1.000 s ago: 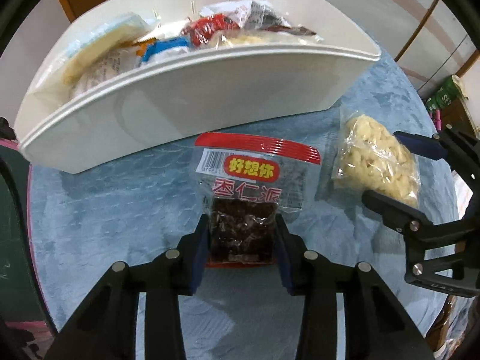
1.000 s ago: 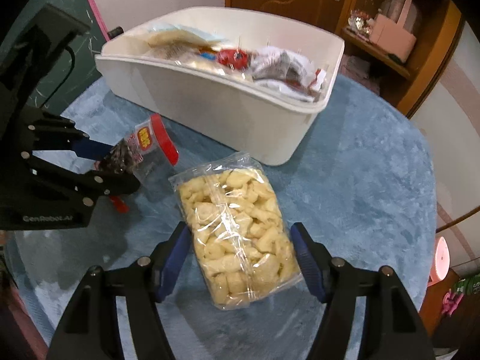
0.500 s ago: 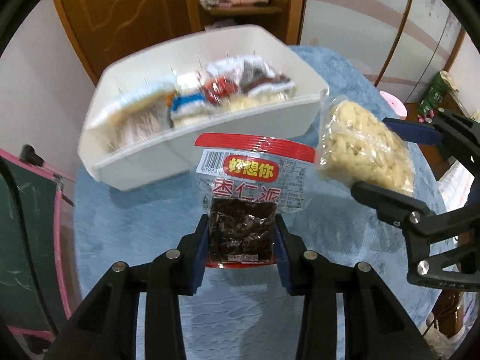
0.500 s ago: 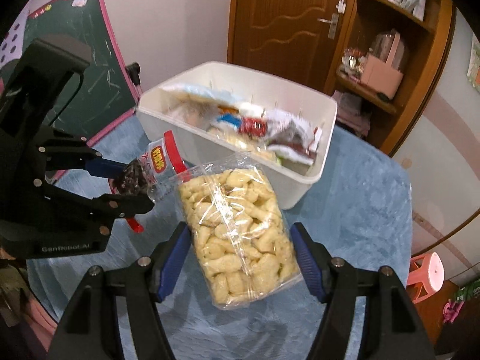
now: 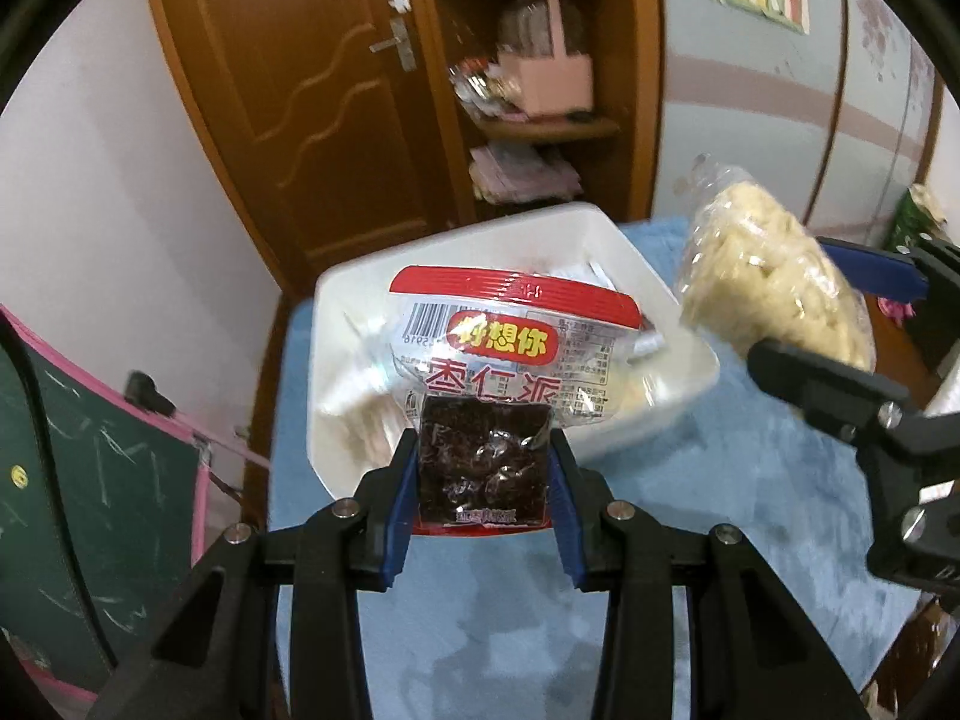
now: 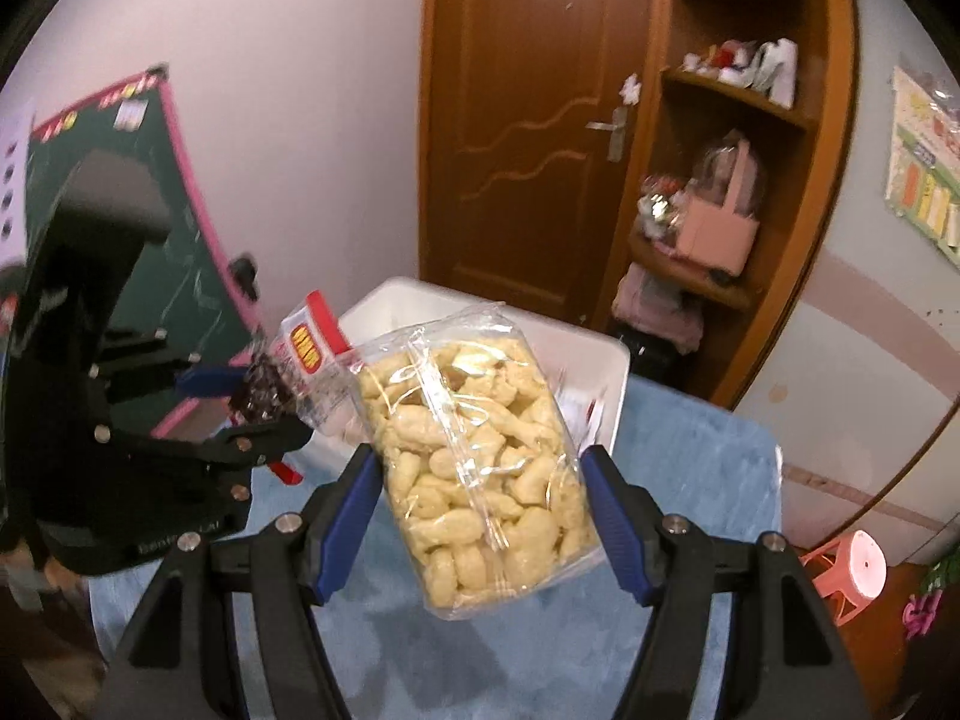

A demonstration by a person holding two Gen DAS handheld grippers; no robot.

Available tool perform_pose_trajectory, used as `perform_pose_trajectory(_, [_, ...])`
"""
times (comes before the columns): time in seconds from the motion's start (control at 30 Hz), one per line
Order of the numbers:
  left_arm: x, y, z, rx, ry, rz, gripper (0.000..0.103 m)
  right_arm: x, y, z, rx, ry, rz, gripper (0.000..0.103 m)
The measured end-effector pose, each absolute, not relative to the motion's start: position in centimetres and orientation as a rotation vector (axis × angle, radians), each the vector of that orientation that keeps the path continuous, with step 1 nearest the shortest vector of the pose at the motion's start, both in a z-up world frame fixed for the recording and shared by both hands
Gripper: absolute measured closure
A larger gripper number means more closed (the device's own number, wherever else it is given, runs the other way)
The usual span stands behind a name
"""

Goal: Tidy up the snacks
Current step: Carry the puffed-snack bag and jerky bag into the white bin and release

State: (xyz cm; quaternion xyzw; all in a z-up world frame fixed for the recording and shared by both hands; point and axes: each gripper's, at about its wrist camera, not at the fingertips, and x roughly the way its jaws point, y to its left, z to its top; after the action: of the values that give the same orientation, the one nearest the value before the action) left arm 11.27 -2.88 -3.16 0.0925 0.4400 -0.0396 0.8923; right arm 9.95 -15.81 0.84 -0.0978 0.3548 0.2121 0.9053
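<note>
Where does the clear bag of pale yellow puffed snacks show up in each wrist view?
Left wrist view: clear bag of pale yellow puffed snacks, right of centre, beside the bin.
Right wrist view: same bag, centre, between the blue fingers.
Shared landmark: white plastic bin.

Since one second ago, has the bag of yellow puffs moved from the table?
Yes. The bag of yellow puffs lay on the blue tablecloth beside the white bin; now the right gripper holds it lifted, at the bin's rim.
</note>
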Motion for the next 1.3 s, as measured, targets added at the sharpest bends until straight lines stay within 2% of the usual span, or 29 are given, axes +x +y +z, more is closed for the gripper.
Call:
perform_pose_trajectory(0.4, [18.0,-1.0,1.9,0.148,0.776,-0.006,0.065,17.3,-15.6,4.7,-0.066,0.692,0.336,0.035])
perform_pose_trajectory(0.6, [20.7,-0.4,1.6,0.129,0.764,0.025,0.065,20.1,-15.0,4.4,-0.029,0.708,0.313,0.034])
perform_pose_trajectory(0.93, [24.6,0.6,-1.7,0.111,0.826,0.059,0.064,24.2,-14.8,0.6,0.003,0.824,0.287,0.034])
perform_pose_trajectory(0.97, [24.9,0.7,-2.1,0.109,0.837,0.061,0.062,24.5,-14.8,0.2,0.006,0.841,0.292,0.034])
perform_pose_trajectory(1.03, [25.5,0.9,-2.6,0.097,0.857,0.056,0.045,24.9,-14.8,-0.5,0.021,0.876,0.302,0.034])
perform_pose_trajectory(1.07, [25.7,1.0,-2.9,0.087,0.868,0.044,0.021,25.1,-14.8,-0.8,0.030,0.888,0.306,0.034])
perform_pose_trajectory(1.1, [25.7,1.1,-3.1,0.082,0.868,0.046,0.006,25.1,-14.8,-1.0,0.038,0.900,0.312,0.034])
perform_pose_trajectory(1.13, [25.7,1.2,-3.1,0.077,0.856,0.057,0.003,25.2,-14.8,-1.2,0.050,0.918,0.322,0.033])
perform_pose_trajectory(1.3, [25.8,1.3,-4.0,0.089,0.894,0.065,0.001,25.3,-15.0,-1.8,0.066,0.963,0.332,0.033])
